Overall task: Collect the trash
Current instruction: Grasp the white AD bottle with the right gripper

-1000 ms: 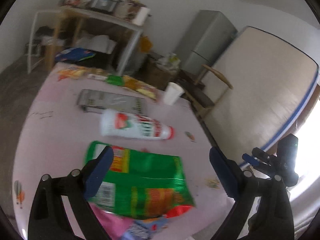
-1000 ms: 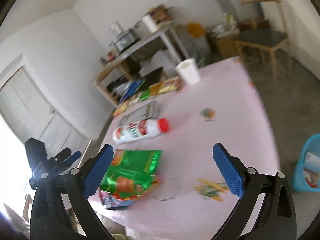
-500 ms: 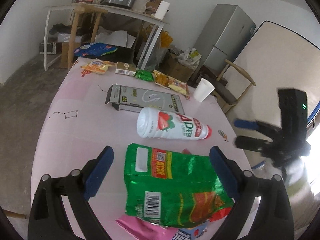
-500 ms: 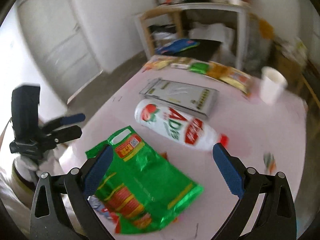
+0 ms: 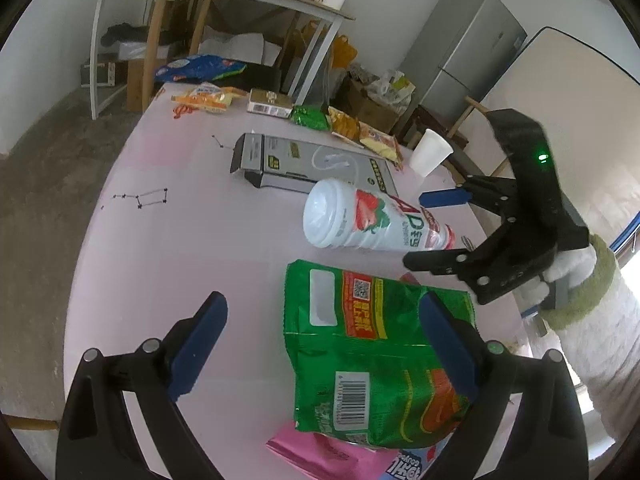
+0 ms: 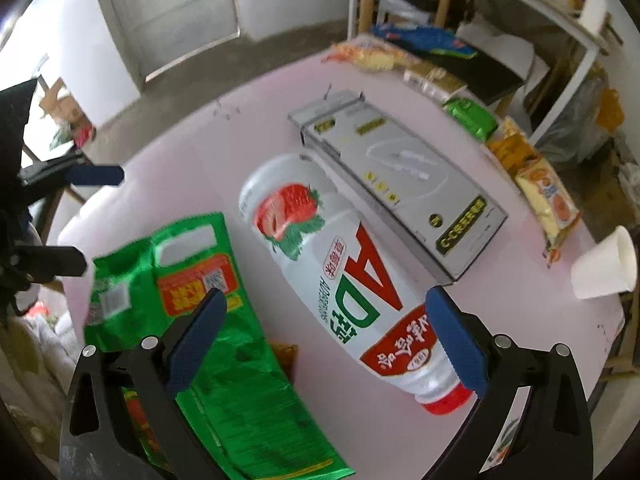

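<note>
the left gripper (image 5: 320, 344) hung spread wide over the near part of the pink tabletop (image 5: 192, 240), holding nothing. the green snack bag (image 5: 372, 356) lay flat under its right finger, with bare tabletop under the left one. a pink wrapper (image 5: 320, 450) stuck out from beneath the bag at the near edge. just beyond the bag lay the white yogurt bottle (image 5: 360, 220) on its side, base toward the left, and beyond that a flat grey box (image 5: 312, 164). to the right, the right gripper (image 5: 444, 228) reached in over the bottle's neck, held by a hand in a white fleecy sleeve (image 5: 600, 320).

in the right wrist view the right gripper (image 6: 326, 334) was also released and empty, its fingers straddling the bottle (image 6: 340, 272) near the red cap (image 6: 444, 400), with the green bag (image 6: 192, 320) under its left finger.

compared with half a second before, the right gripper had come in closer over the bottle, and the left gripper had shifted left so that the bag sat off to its right.

a white paper cup (image 6: 604, 268) stood near the right edge, and snack packets (image 5: 348, 124) lined the far edge. the left half of the tabletop was open.
</note>
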The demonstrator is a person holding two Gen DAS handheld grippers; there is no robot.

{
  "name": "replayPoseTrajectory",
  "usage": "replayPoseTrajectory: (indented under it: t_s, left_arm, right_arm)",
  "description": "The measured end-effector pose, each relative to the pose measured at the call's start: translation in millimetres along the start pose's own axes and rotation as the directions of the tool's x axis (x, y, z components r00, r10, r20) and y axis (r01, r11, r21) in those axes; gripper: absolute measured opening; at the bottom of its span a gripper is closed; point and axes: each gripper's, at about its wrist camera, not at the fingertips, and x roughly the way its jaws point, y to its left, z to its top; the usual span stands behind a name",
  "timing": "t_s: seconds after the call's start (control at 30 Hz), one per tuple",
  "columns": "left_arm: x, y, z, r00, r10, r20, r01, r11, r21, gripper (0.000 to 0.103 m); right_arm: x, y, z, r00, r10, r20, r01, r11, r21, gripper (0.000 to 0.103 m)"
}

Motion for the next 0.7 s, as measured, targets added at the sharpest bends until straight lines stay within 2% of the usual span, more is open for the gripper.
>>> replayPoseTrajectory:
  t_s: [0.23,0.3,0.37,0.47,0.57,0.7]
  left_arm:
    - [8.0,3.3,-1.6,1.0,0.002,-0.019,-0.002,1.0,-0.003,0.094]
    - [10.3,3.6,-2.3,1.0,0.004,-0.027,-0.004,1.0,-0.003,0.094]
    - [11.7,3.1,-3.1,0.999,0.007,-0.033,-0.007,1.0,-0.001,0.094]
    - [14.1,3.2,-4.2,0.999,0.011,-0.041,-0.011,1.0,0.0,0.094]
    - [16.0,3.2,-5.2,0.999,0.012,-0.045,-0.012,1.0,-0.006,0.094]
    - [16.5,3.1,-5.5,0.999,0.013,-0.046,-0.013,1.0,-0.008,0.094]
  right_arm:
    - [18.1,-2.9,3.6,0.998,-0.045,-0.046,0.043,0.998,-0.042,0.092]
    - [20.3,-2.3,1.7,0.996,-0.07,-0.052,0.067,0.996,-0.057,0.089]
    - [19.1,-1.3,-0.4,0.993,-0.11,-0.049,0.106,0.992,-0.074,0.079]
    - [13.9,-4.1,-3.9,0.99,-0.13,-0.052,0.126,0.99,-0.068,0.07]
    - [9.9,-7.2,-11.4,0.987,-0.147,-0.058,0.143,0.987,-0.07,0.065]
    - [4.2,-8.8,-24.3,0.985,-0.158,-0.066,0.153,0.986,-0.068,0.064]
